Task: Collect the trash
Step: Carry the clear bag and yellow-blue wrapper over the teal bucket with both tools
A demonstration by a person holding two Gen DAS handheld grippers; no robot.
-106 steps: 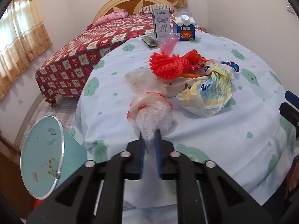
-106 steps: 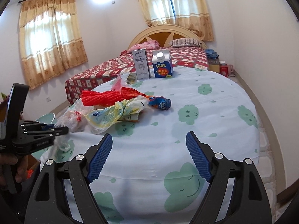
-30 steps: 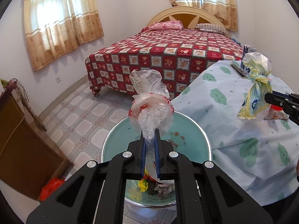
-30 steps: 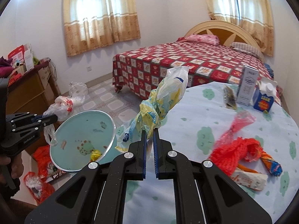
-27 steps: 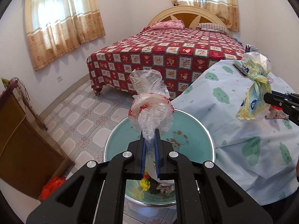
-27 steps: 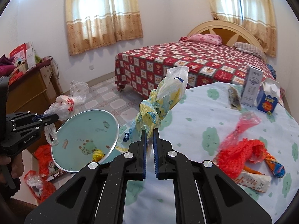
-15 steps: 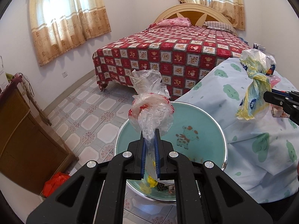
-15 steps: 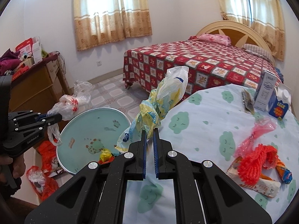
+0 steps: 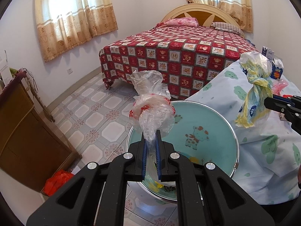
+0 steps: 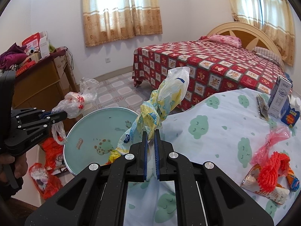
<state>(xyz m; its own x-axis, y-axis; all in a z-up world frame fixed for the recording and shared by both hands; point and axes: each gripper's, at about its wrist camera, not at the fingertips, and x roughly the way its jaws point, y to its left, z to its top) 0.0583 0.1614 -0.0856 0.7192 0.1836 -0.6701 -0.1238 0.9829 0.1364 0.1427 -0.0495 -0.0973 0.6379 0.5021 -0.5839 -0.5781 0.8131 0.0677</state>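
Bunching up between blue-padded jaws, a crumpled clear plastic bag (image 9: pixel 152 109) with red print is pinched by the left gripper (image 9: pixel 150 162) above the open mouth of a round teal bin (image 9: pixel 212 120). Its thin film puffs out past the fingertips and a loose tail hangs below them. The bin has a bright metal rim, a cartoon giraffe printed inside, and some yellow scraps at the bottom. The right gripper (image 10: pixel 150 160) is likewise closed on a twisted yellow-and-white plastic bag (image 10: pixel 161 103) with blue lettering too creased to read, held over the edge of the table (image 10: pixel 216 131), beside the bin. Both grippers tilt downward. On the table's pale cloth with green cloud faces lie a red mesh net (image 10: pixel 270 169), a pink bag (image 10: pixel 270 141) and wrappers; a blue carton (image 10: pixel 290 113) reads "LOOK". The left gripper's black body carries the word "GenRobot.AI".
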